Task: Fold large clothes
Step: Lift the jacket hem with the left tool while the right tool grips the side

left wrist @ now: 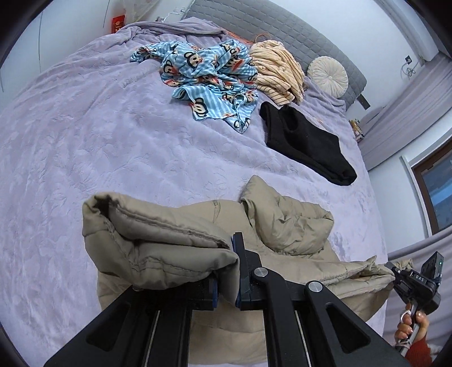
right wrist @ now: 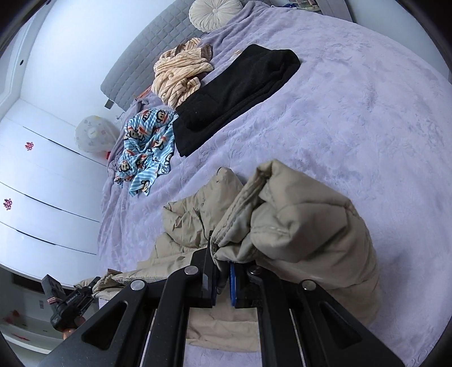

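A beige padded jacket [left wrist: 288, 228] lies bunched on the near part of the lilac bed [left wrist: 113, 141]. My left gripper [left wrist: 226, 282] is shut on a thick fold of the jacket's hem, which drapes over its left finger. My right gripper [right wrist: 223, 279] is shut on another bunched edge of the same jacket [right wrist: 305, 225], lifted off the bed. The right gripper also shows in the left wrist view [left wrist: 395, 275] at the jacket's far right corner. The left gripper shows in the right wrist view [right wrist: 93, 285] at the lower left.
Further up the bed lie a folded black garment [left wrist: 308, 144], a crumpled blue monkey-print garment [left wrist: 209, 76], a cream striped garment [left wrist: 276, 70] and a round cushion [left wrist: 327, 74] against the grey headboard [left wrist: 268, 25]. White wardrobe doors [right wrist: 42, 183] stand left.
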Motion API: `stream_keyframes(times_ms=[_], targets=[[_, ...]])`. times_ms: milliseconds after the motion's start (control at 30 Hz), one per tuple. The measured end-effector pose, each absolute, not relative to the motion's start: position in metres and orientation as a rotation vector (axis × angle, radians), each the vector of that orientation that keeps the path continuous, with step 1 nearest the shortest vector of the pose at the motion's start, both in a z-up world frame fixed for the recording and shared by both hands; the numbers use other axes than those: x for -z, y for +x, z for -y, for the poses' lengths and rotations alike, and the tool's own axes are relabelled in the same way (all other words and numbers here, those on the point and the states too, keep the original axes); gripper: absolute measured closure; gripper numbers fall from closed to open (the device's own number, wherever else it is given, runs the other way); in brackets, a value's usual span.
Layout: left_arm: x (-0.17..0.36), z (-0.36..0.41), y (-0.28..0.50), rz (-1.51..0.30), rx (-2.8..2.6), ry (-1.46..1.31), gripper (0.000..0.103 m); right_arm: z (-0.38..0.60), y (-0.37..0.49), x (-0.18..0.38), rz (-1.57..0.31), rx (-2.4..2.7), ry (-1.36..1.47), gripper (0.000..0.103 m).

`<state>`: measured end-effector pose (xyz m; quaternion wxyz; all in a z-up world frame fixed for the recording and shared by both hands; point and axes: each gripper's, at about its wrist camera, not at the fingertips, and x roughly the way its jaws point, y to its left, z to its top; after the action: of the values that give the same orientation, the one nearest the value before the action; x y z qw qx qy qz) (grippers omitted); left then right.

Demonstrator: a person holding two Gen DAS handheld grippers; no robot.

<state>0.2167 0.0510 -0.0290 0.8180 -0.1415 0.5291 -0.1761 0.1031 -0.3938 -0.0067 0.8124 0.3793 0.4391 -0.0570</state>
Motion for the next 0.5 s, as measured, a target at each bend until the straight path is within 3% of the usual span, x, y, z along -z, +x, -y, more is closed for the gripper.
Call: stream_keyframes(times_ms=[300,500], targets=[[0.136,-0.018,0.267,-1.268,0.264,-0.142,0.094,0.414,0.173,0.101,-1.051,0.185,0.82,0.096],[0.159,-0.005,0.278,-1.273,0.234,-0.113,0.093,0.418,0.188,0.153,-1.083,0.217,0.851,0.096]])
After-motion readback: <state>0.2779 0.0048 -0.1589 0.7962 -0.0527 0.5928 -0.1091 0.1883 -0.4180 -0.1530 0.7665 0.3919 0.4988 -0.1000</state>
